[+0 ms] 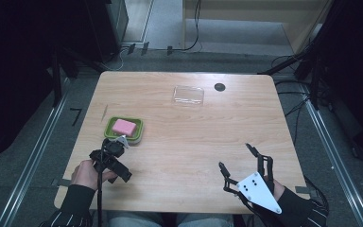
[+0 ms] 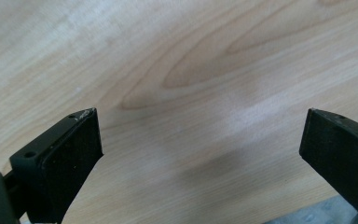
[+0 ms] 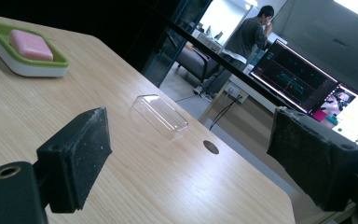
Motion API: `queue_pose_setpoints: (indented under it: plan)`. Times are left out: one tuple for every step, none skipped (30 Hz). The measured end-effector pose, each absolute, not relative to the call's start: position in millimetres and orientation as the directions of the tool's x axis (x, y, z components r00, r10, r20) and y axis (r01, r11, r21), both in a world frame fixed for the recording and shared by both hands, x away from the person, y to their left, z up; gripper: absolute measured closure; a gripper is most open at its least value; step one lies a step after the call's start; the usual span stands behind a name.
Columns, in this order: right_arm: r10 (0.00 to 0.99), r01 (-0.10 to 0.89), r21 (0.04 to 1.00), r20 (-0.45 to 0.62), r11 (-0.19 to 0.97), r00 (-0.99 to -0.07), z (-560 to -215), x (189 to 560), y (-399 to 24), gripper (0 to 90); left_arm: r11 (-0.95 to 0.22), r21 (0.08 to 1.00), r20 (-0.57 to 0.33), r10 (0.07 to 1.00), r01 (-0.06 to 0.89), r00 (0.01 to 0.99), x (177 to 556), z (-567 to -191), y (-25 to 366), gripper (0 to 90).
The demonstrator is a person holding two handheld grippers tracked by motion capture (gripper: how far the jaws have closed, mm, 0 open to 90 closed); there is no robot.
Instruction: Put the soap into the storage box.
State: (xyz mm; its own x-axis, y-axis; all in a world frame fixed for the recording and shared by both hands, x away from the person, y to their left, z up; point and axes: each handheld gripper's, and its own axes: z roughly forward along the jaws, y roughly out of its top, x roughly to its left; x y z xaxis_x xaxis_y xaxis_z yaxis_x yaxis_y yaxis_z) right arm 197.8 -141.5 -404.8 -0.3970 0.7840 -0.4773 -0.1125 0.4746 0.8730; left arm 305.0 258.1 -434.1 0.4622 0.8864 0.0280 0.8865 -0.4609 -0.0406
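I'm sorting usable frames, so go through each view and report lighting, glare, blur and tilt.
High view: table evenly lit, surroundings dark, the clear lid faint with pale glare. Left gripper view: close wood grain, soft shadow between the left hand-held gripper jaws, which look slightly blurred. Right gripper view: horizon strongly tilted, bright monitors behind, the soap dish sharp.

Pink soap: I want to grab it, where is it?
The pink soap sits in the green dish at the table's left, just beyond the left gripper.
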Motion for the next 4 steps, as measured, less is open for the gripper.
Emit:
queue_pose_setpoints:
  plan:
    - [0.783,-0.113,0.872,-0.478,0.475,-0.398,-404.9,197.8,-141.4,13.2,-0.462,-0.042,0.031,0.886,0.886,0.463,304.2,-435.1,258.6,0.0]
    - [0.782,-0.113,0.872,-0.479,0.476,-0.398,-405.0,197.7,-141.3,13.2,-0.460,-0.045,0.029,0.887,0.887,0.461,303.6,-436.1,259.0,0.0]
    - [0.781,-0.114,0.871,-0.481,0.479,-0.398,-405.0,197.7,-141.3,13.2,-0.457,-0.048,0.029,0.888,0.888,0.459,303.4,-436.8,259.2,0.0]
    - [0.781,-0.115,0.870,-0.483,0.480,-0.397,-405.2,197.7,-141.3,13.2,-0.453,-0.049,0.030,0.890,0.890,0.454,303.3,-437.1,259.2,0.0]
